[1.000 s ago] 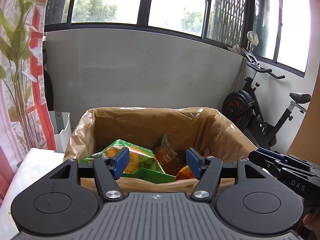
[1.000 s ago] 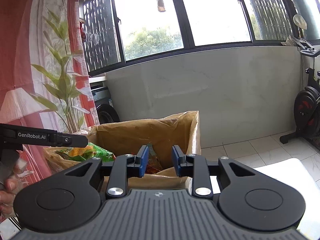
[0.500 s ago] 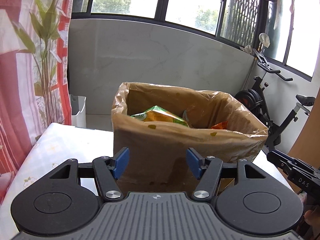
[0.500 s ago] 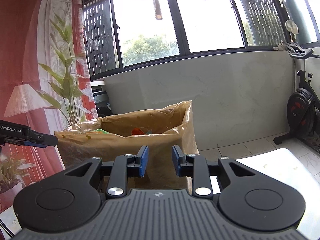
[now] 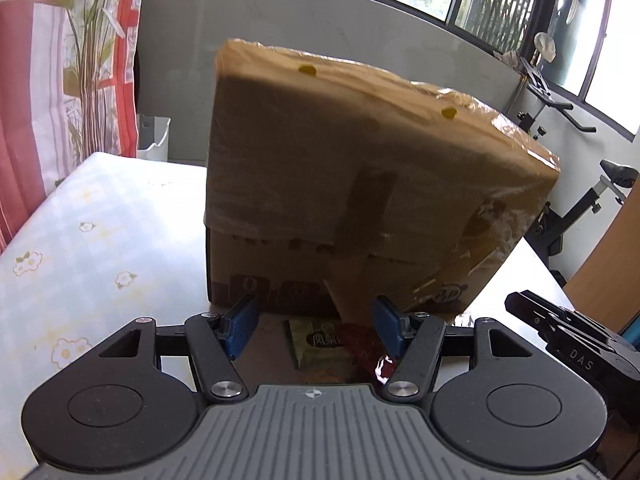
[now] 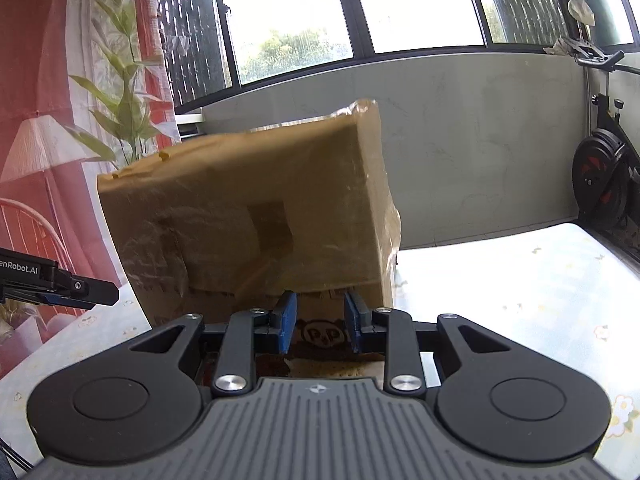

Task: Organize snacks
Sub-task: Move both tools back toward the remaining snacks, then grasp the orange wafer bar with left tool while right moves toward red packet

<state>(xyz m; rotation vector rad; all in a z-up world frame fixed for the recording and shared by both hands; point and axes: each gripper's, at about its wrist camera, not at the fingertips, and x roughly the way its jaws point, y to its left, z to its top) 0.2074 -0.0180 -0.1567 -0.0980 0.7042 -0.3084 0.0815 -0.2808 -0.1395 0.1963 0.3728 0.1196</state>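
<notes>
A cardboard box (image 5: 320,168) lined with brown plastic stands on the table, and from here I face its near wall (image 6: 248,216), so its inside is hidden. In the left wrist view a tan snack packet (image 5: 320,342) and a red packet (image 5: 366,350) lie on the table against the box's foot. My left gripper (image 5: 314,320) hangs open just above them, with nothing between its blue pads. My right gripper (image 6: 320,320) is low at the box's front, its pads a narrow gap apart and holding nothing. A brownish wrapper (image 6: 332,366) shows beneath it.
The table carries a pale floral cloth (image 5: 88,240), with bare cloth left of the box and to its right (image 6: 520,280). An exercise bike (image 6: 604,184) stands past the table's right end. A curtain (image 5: 48,92) hangs at the left. Each gripper's tip shows in the other's view.
Both grippers have sunk from above the box's open top to table level in front of it. The snacks inside have dropped out of sight and the packets on the table have appeared.
</notes>
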